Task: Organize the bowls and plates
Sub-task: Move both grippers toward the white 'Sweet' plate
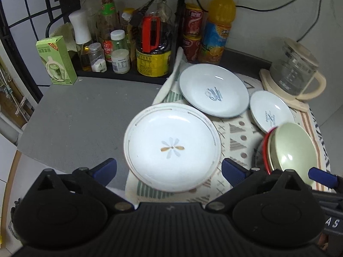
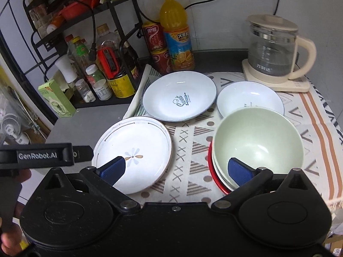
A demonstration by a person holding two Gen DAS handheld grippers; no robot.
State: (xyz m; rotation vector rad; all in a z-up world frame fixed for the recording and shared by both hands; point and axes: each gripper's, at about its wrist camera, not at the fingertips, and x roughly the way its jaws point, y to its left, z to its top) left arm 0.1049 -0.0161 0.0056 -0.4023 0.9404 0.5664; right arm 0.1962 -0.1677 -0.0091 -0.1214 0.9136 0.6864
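Grey countertop (image 2: pixel 85 120) is filling the near left of this kitchen corner, and a patterned cloth (image 2: pixel 188 150) is covering the right part of it. Along the far wall a black rack (image 2: pixel 42 40) is holding sauce bottles and jars, with two stacked red cans (image 2: pixel 157 47) and an orange juice bottle (image 2: pixel 176 32) just to its right. A glass kettle (image 2: pixel 272 49) is sitting on its cream base at the far right.

Four pieces of crockery are lying on the cloth. A white plate with a flower motif (image 2: pixel 135 152) is resting nearest on the left, its left edge hanging over the cloth's border onto the grey counter. Beyond it, a pale blue plate with the word "Sweet" (image 2: pixel 180 96) is lying flat. To the right of that one, a smaller white dish (image 2: pixel 250 98) is partly hidden behind a pale green bowl (image 2: pixel 259 141), which is sitting on a stack with a red-rimmed piece at the bottom.

The left gripper (image 1: pixel 169 169) is hovering above the flower plate with its blue pads spread wide, gripping nothing. The right gripper (image 2: pixel 178 169) is hanging between the flower plate and the green bowl, its pads likewise wide apart and holding nothing.
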